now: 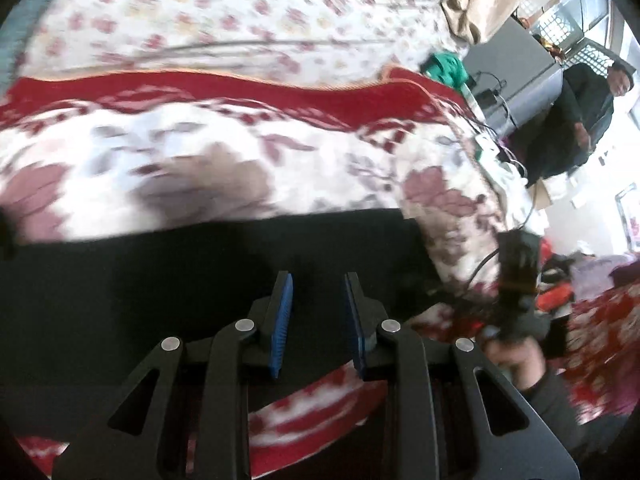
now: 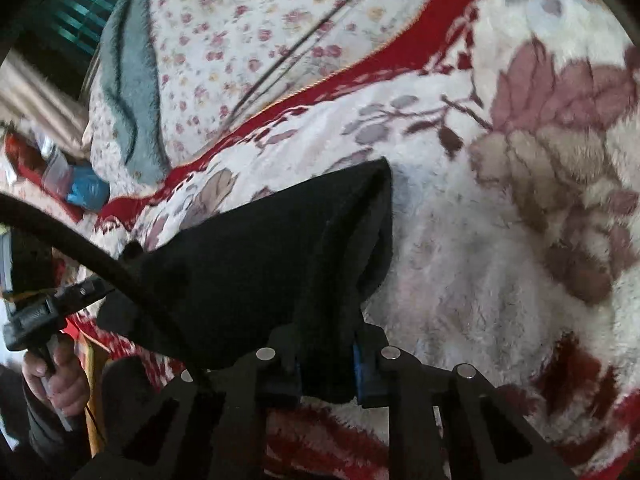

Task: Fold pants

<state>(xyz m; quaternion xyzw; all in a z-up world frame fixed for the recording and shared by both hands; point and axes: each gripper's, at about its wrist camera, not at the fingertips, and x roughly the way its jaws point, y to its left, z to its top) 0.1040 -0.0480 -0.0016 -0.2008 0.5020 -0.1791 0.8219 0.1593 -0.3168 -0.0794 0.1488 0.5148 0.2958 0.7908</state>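
Note:
The black pants (image 1: 168, 276) lie on a red and white floral blanket (image 1: 200, 152). In the left wrist view my left gripper (image 1: 318, 280) is open and empty, its blue pads just above the black cloth. In the right wrist view my right gripper (image 2: 326, 344) is shut on a bunched fold of the black pants (image 2: 256, 264) and holds it lifted off the blanket (image 2: 480, 240). The other hand-held gripper (image 2: 48, 308) shows at the left of that view, and the right one (image 1: 516, 280) shows at the right of the left wrist view.
A floral sheet (image 1: 240, 12) covers the bed beyond the blanket. A grey-blue cloth (image 2: 128, 92) lies at the far left. A person in dark clothes (image 1: 588, 112) stands by a grey cabinet (image 1: 516, 76). Cables (image 1: 492, 136) trail at the bed's right edge.

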